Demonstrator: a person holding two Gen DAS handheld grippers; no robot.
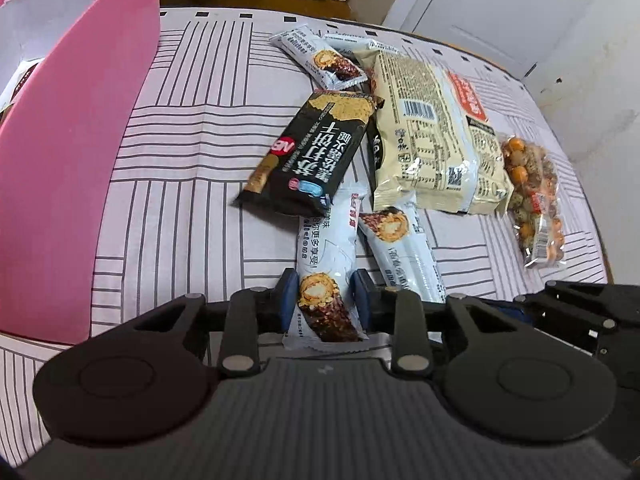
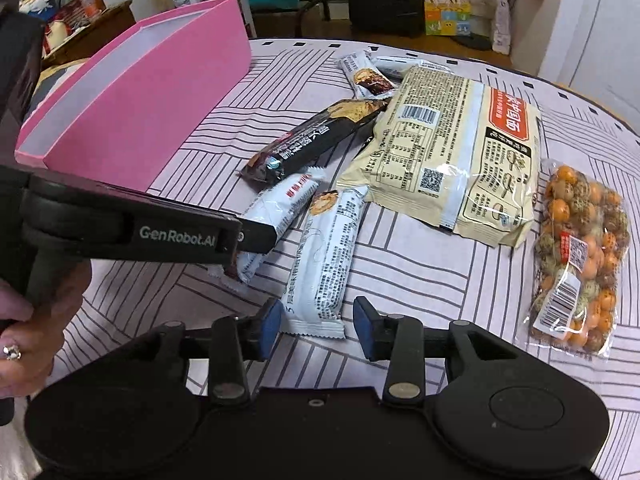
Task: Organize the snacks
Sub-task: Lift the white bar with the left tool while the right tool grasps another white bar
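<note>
My left gripper (image 1: pixel 325 294) is shut on a white snack bar (image 1: pixel 326 276), its blue pads against the bar's two sides near the wrapper's end. The bar lies on the striped cloth, its far end under a black cracker pack (image 1: pixel 312 152). In the right wrist view the left gripper's body covers that bar's (image 2: pixel 276 208) near end. My right gripper (image 2: pixel 316 322) is open, its jaws on either side of the near end of a second white bar (image 2: pixel 332 248), apart from it. A pink box (image 1: pixel 72 168) stands to the left, also in the right wrist view (image 2: pixel 132 100).
A large cream noodle pack (image 2: pixel 452 152) lies in the middle. A clear bag of orange and speckled balls (image 2: pixel 576 256) lies at the right. More white bars (image 1: pixel 316 56) lie at the back. The round table's edge (image 1: pixel 592 208) curves at the right, with a white door beyond.
</note>
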